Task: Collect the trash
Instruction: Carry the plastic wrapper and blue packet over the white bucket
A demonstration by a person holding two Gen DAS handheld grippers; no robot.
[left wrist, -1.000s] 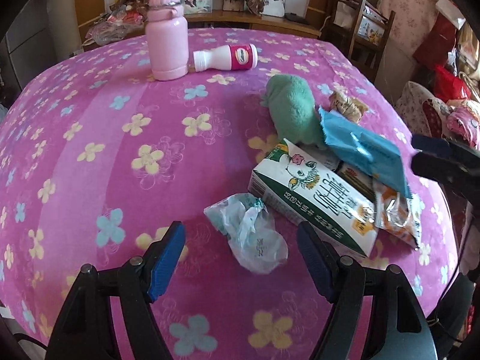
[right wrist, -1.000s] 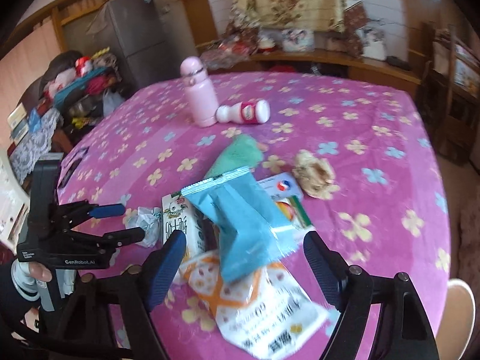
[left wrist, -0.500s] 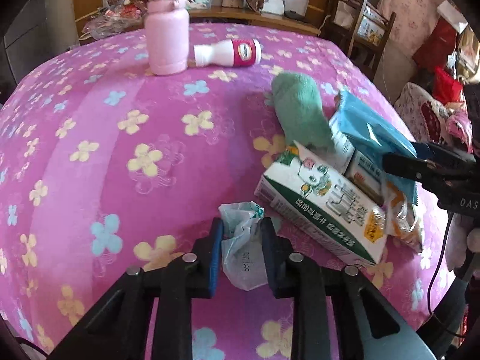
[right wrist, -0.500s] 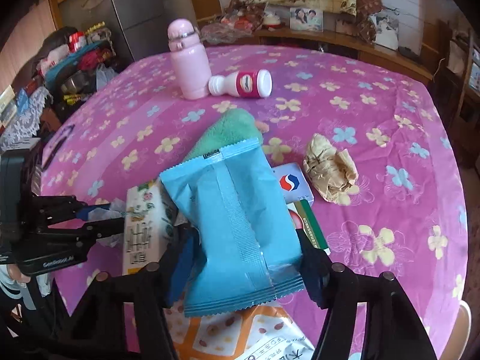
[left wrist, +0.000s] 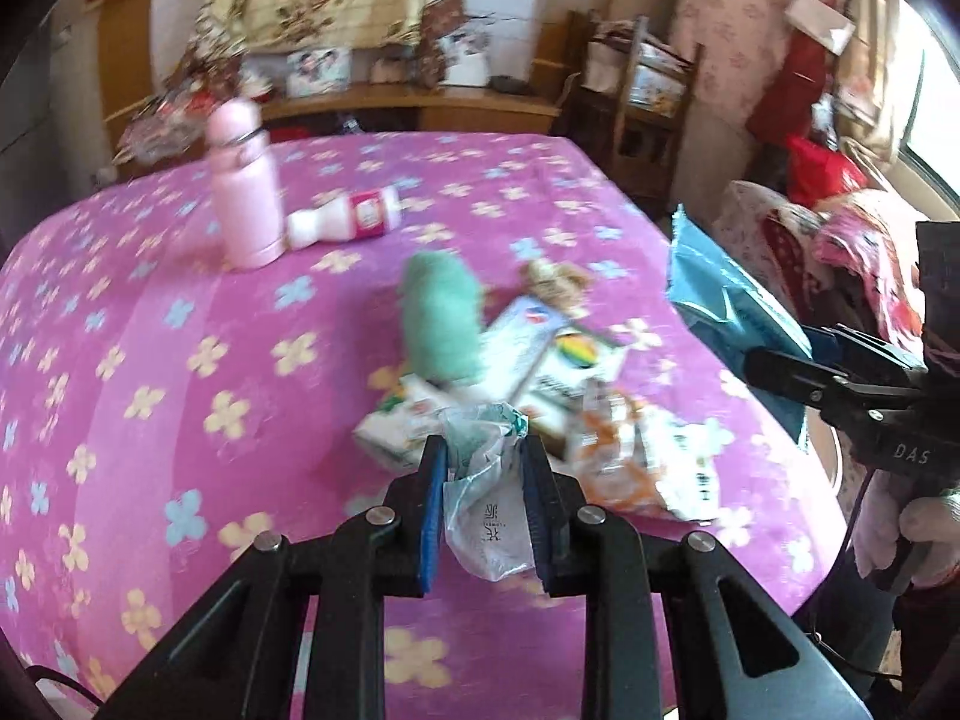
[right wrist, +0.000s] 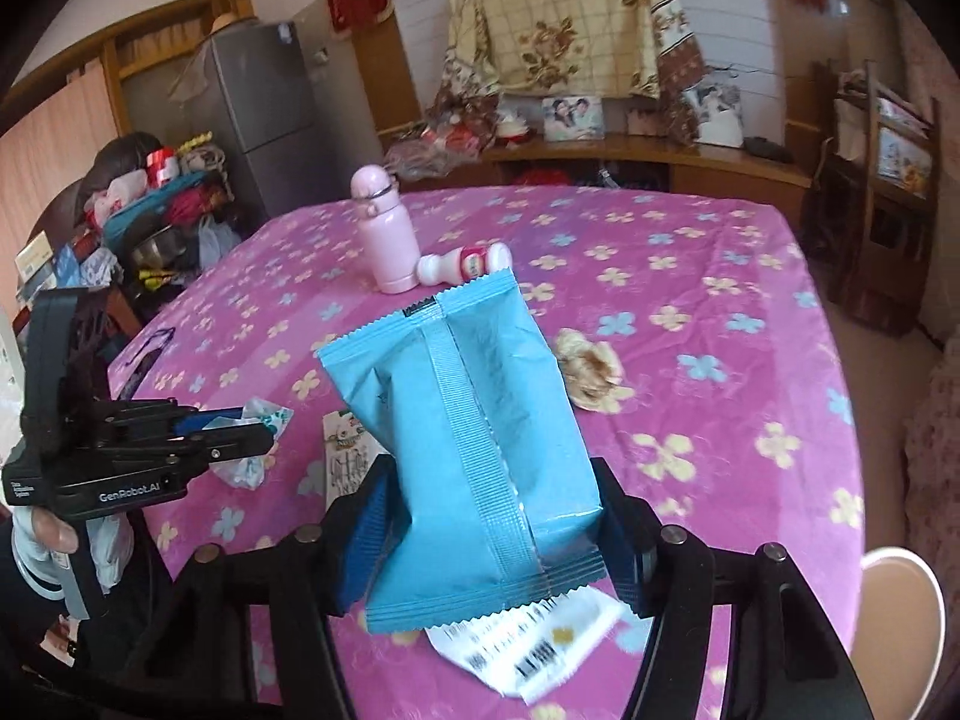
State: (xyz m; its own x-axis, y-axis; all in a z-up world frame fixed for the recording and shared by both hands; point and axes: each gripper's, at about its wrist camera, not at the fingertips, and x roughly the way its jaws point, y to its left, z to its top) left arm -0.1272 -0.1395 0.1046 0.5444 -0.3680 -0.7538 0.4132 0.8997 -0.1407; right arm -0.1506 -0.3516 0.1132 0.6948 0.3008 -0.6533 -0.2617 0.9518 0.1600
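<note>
My left gripper (left wrist: 483,450) is shut on a crumpled clear plastic wrapper (left wrist: 489,504) and holds it above the pink flowered table (left wrist: 180,372). It also shows in the right wrist view (right wrist: 252,438). My right gripper (right wrist: 492,492) is shut on a blue snack bag (right wrist: 468,438), lifted off the table; the bag shows at the right of the left wrist view (left wrist: 726,312). On the table lie a milk carton (left wrist: 402,420), an orange-white snack wrapper (left wrist: 636,462), a crumpled brown paper ball (right wrist: 588,372) and small boxes (left wrist: 534,336).
A pink bottle (left wrist: 246,198) stands at the far side, with a small white and red bottle (left wrist: 348,219) lying beside it. A green cloth (left wrist: 441,318) lies mid-table. Chairs (right wrist: 882,180) and a wooden shelf stand behind. A fridge (right wrist: 258,114) is far left.
Both grippers closed, the left on the plastic wrapper and the right on the blue bag, and both lifted their loads off the table.
</note>
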